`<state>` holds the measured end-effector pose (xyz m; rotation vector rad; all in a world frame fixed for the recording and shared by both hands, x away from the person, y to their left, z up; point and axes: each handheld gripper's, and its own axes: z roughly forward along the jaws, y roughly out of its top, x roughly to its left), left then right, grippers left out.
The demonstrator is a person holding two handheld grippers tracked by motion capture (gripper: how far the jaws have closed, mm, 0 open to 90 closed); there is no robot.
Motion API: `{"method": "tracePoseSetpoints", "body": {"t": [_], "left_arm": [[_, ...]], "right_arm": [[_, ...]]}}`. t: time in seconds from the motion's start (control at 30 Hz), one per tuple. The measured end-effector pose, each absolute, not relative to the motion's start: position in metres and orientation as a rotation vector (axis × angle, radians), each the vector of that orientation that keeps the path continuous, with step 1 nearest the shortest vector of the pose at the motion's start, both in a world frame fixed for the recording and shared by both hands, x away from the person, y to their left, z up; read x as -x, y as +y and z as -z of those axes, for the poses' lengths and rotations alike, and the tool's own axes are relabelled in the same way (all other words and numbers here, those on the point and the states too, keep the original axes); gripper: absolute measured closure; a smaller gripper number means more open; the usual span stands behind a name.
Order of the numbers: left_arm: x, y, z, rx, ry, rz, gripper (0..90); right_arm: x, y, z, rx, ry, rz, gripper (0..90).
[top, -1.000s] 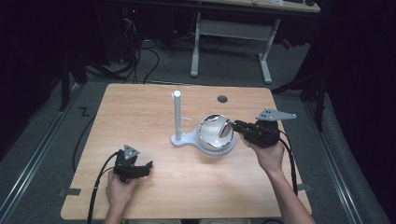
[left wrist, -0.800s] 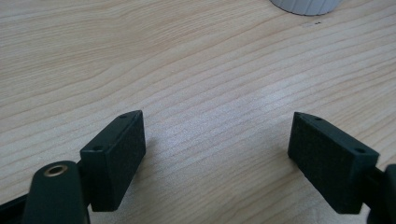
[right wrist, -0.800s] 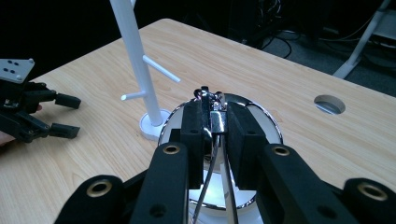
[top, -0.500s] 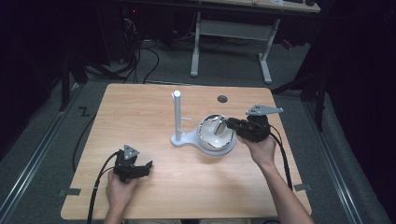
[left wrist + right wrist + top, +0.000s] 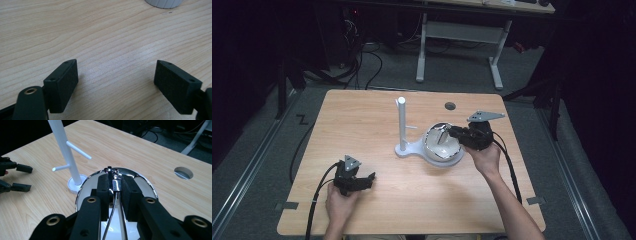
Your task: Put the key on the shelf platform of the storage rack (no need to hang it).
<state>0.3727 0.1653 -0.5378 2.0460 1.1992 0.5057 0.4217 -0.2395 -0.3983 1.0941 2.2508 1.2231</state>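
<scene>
Gripping shiny bowl's wire handle (right claw).

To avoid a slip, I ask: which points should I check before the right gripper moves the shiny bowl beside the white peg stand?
1. Right gripper shut on the thin metal handle: ok.
2. Chrome bowl clear of the stand's base: cannot tell.
3. White peg stand upright: ok.
4. Pegs free of other things: ok.
5. Left gripper open, holding nothing, apart from the stand: ok.
</scene>
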Motion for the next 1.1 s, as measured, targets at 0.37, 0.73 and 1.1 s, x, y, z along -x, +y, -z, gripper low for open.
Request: {"method": "tracePoseSetpoints", "body": {"t": [0.37,0.73,1.1], "left_arm": [[-0.373,0.165,0.538,-2.045,1.199,-0.506,19.9],[-0.373,0.166,0.538,-2.043,1.202,-0.507,20.7],[-0.373,0.166,0.538,-2.043,1.203,-0.508,20.8]], "right_arm": [[-0.431,-0.231,0.411,-1.102,2.293,-1.209,78.0],[-0.435,-0.225,0.421,-1.09,2.314,-1.205,78.0],[-0.439,-0.222,0.433,-1.104,2.334,-1.172,78.2]]}}
